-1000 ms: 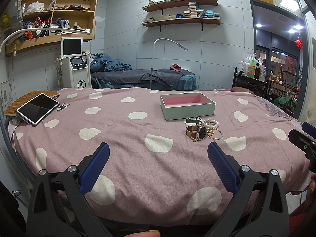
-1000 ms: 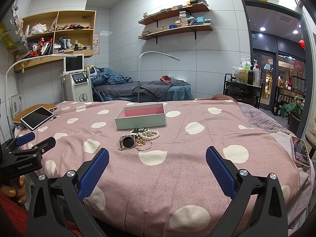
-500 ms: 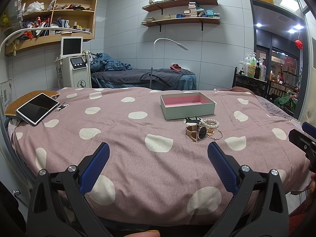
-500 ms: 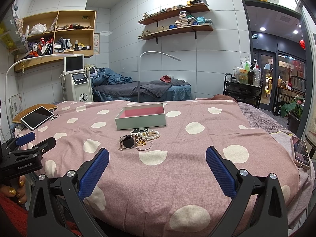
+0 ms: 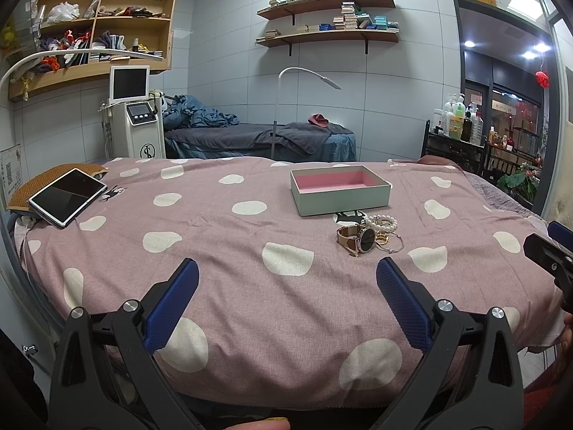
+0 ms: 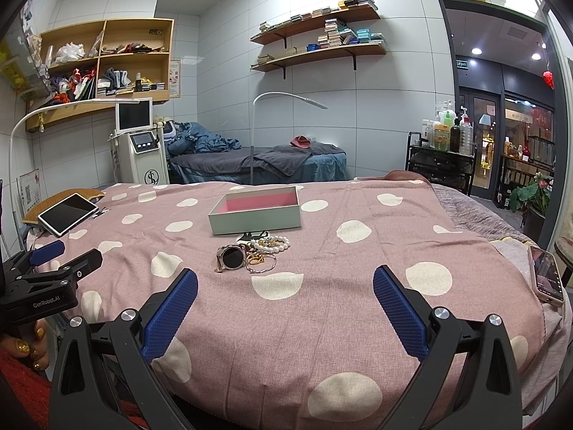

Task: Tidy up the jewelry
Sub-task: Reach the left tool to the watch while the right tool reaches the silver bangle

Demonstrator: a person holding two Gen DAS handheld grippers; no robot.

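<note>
Jewelry heaped just near of the open, unfilled box for short transfers; left tool and right tool spread wide (nothing held), hanging at the bed's near edge.

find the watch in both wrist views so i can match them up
Left wrist: watch right of centre, just beyond the right blue pad.
Right wrist: watch left of centre, beyond the left blue pad.
Shared landmark: open pink-lined box just behind it.
</note>
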